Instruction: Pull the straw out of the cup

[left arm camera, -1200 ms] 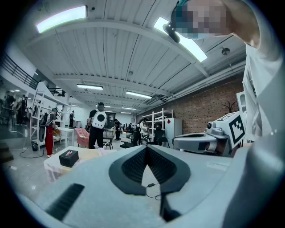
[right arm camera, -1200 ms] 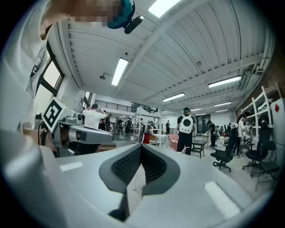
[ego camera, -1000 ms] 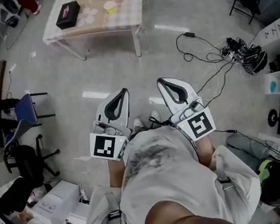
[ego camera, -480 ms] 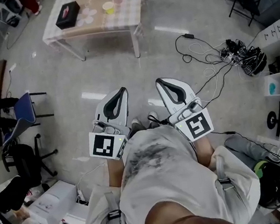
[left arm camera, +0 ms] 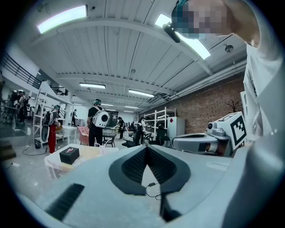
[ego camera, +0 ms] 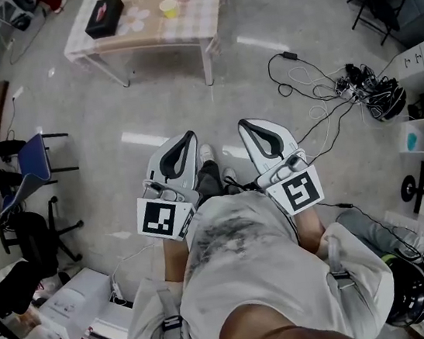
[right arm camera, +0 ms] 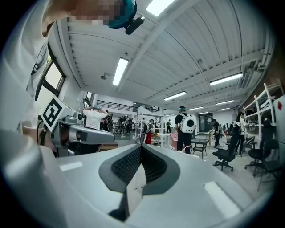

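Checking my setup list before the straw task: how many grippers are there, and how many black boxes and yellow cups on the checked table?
grippers: 2 (left gripper, right gripper)
black box: 1
yellow cup: 1
total: 4

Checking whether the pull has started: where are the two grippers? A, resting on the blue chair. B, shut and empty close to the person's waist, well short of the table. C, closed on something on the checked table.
B: the left gripper and right gripper sit close against the person, jaws together on nothing, while the table stands well ahead of them.
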`<state>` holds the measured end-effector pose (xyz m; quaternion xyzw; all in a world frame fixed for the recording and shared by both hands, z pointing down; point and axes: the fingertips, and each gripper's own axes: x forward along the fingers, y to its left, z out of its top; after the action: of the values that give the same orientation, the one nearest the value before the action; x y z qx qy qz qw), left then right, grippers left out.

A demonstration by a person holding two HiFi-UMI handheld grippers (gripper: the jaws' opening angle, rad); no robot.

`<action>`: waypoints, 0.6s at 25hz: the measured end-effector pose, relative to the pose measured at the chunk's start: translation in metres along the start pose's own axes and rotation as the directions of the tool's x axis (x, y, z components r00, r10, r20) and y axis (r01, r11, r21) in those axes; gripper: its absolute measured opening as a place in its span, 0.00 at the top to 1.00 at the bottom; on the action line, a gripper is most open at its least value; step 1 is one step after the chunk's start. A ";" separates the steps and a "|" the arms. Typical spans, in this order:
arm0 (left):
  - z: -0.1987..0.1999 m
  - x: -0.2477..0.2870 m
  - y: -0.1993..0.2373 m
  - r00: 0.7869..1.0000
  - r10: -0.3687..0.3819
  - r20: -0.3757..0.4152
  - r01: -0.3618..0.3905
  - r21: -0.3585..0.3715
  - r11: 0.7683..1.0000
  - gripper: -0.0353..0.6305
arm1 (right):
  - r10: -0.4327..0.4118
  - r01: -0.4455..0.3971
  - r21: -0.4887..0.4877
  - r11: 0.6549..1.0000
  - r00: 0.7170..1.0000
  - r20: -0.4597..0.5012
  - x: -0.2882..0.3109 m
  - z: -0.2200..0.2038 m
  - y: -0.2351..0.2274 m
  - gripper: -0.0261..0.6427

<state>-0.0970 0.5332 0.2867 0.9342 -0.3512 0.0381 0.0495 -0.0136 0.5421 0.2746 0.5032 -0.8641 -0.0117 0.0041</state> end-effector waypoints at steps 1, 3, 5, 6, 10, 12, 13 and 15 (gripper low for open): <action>-0.001 0.005 0.004 1.000 -0.006 -0.003 0.006 -0.004 1.000 0.94 | -0.004 0.004 0.000 1.000 1.000 -0.003 0.005 -0.001 -0.004 0.94; -0.004 0.016 0.012 1.000 -0.020 -0.006 0.020 -0.009 1.000 0.94 | -0.015 0.015 -0.001 1.000 1.000 -0.008 0.015 -0.004 -0.012 0.94; -0.006 0.027 0.022 0.999 -0.033 -0.008 0.032 -0.014 0.999 0.94 | -0.029 0.029 -0.001 1.000 0.999 -0.015 0.026 -0.007 -0.019 0.94; -0.007 0.033 0.028 0.999 -0.037 -0.010 0.036 -0.017 0.999 0.94 | -0.034 0.034 -0.002 0.999 0.999 -0.021 0.032 -0.009 -0.023 0.94; -0.005 0.058 0.057 0.999 -0.043 -0.019 0.043 -0.020 0.999 0.94 | -0.048 0.048 -0.012 0.999 0.998 -0.037 0.061 -0.011 -0.041 0.94; -0.003 0.069 0.072 0.999 -0.049 -0.020 0.048 -0.021 0.999 0.94 | -0.058 0.057 -0.015 0.998 0.998 -0.040 0.077 -0.011 -0.050 0.94; -0.002 0.075 0.080 0.998 -0.053 -0.021 0.053 -0.022 0.998 0.94 | -0.063 0.062 -0.017 0.998 0.997 -0.040 0.085 -0.010 -0.054 0.94; -0.001 0.085 0.093 0.998 -0.063 -0.022 0.062 -0.024 0.998 0.94 | -0.071 0.071 -0.020 0.997 0.996 -0.044 0.100 -0.011 -0.061 0.94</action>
<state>-0.0944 0.4079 0.3031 0.9436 -0.3217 0.0429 0.0654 -0.0096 0.4253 0.2832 0.5337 -0.8452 -0.0087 0.0275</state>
